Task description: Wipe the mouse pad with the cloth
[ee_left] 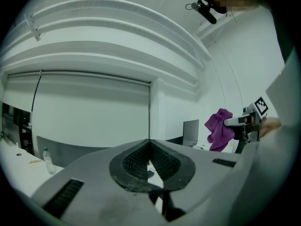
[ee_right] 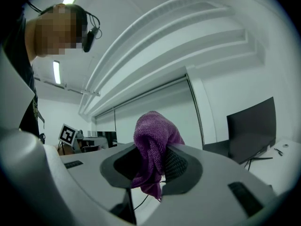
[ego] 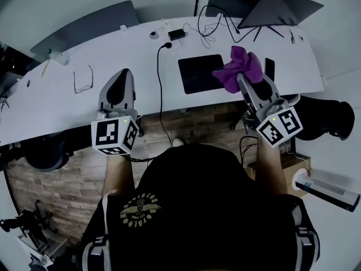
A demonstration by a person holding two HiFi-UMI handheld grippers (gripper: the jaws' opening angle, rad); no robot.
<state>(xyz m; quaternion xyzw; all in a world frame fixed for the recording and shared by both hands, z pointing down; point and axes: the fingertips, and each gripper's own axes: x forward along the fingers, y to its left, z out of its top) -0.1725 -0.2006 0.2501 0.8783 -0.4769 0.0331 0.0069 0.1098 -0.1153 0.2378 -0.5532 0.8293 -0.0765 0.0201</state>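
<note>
A black mouse pad [ego: 198,72] lies on the white desk [ego: 67,103], right of the middle. My right gripper [ego: 241,77] is shut on a purple cloth [ego: 241,68], held up in the air over the pad's right edge. In the right gripper view the cloth [ee_right: 153,147] bunches between the jaws and hangs below them. My left gripper [ego: 121,79] is raised at the desk's front edge, left of the pad, jaws shut with nothing in them. From the left gripper view [ee_left: 149,160] I see the cloth [ee_left: 219,129] off to the right.
A pair of glasses [ego: 83,81] lies left on the desk. A black cable [ego: 160,89] runs down over the front edge. A laptop [ego: 276,8], a charger [ego: 176,34] and tangled cords sit at the back. A black phone [ego: 269,69] lies right of the pad.
</note>
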